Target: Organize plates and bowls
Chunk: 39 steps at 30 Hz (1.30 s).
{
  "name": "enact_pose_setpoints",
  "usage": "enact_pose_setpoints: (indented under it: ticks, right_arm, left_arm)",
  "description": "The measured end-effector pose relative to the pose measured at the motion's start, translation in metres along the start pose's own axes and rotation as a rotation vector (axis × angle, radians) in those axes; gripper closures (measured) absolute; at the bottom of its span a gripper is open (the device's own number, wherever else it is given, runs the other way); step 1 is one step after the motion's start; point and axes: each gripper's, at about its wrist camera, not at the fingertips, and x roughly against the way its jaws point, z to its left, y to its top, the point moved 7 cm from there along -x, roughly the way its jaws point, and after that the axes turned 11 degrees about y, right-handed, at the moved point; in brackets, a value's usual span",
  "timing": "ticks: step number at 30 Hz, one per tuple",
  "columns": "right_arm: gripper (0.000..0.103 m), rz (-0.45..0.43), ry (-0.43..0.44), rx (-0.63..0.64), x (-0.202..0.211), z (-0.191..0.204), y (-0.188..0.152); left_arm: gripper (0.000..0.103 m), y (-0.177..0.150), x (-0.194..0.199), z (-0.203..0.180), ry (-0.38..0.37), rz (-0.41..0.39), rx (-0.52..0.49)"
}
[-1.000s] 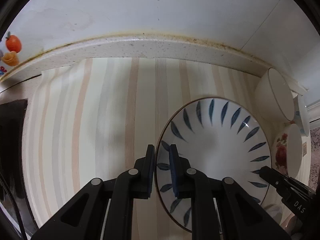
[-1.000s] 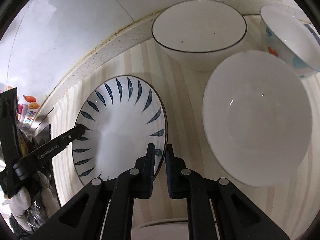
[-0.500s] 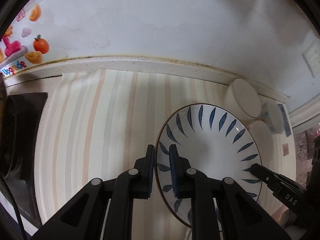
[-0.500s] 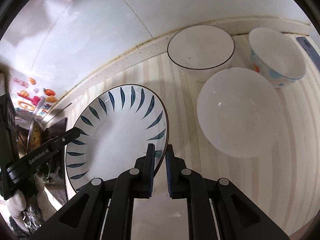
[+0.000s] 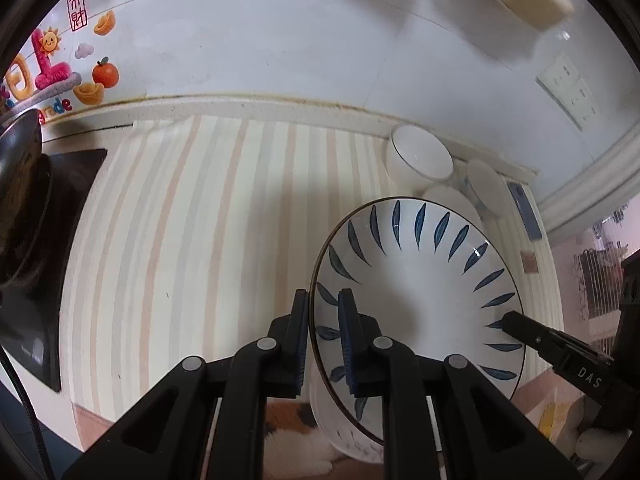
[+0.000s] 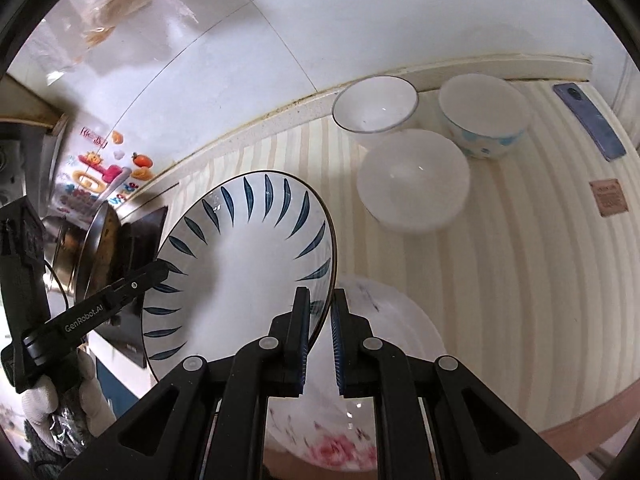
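The leaf-patterned plate (image 5: 416,288) is clamped at opposite rims by the left gripper (image 5: 323,336) and the right gripper (image 6: 319,334), and is held above the striped counter (image 5: 192,216). Beyond the plate, three bowls (image 6: 412,180) are grouped by the wall.

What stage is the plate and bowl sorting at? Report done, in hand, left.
Done: three bowls, the dark-rimmed white bowl, plain white bowl and blue-spotted bowl, sit grouped by the wall.
In hand: the left gripper and right gripper each clamp a rim of the blue-leaf white plate, held off the counter.
Left: setting it down, perhaps on the pink-flowered white plate beneath.
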Motion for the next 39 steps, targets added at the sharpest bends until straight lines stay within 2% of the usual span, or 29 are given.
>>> enact_pose_setpoints:
  ticks: [8, 17, 23, 32, 39]
  right_arm:
    - [0.091, 0.029, -0.001, -0.030, 0.013, -0.033, -0.039]
    - [0.091, 0.091, -0.020, -0.068, -0.012, -0.076, -0.067]
    - [0.091, 0.099, -0.012, -0.084, -0.022, -0.086, -0.072]
    - [0.091, 0.108, -0.008, -0.077, -0.031, -0.092, -0.071]
    - [0.091, 0.131, -0.007, -0.065, -0.037, -0.097, -0.072]
  left_arm:
    - [0.091, -0.042, -0.013, -0.023, 0.015, 0.055, -0.042]
    - [0.091, -0.071, -0.050, -0.037, 0.060, 0.131, -0.076]
    - [0.091, -0.084, -0.070, -0.039, 0.086, 0.172, -0.087]
    - [0.091, -0.098, -0.084, -0.039, 0.120, 0.195, -0.090]
    - [0.091, -0.099, -0.085, -0.041, 0.150, 0.178, -0.094]
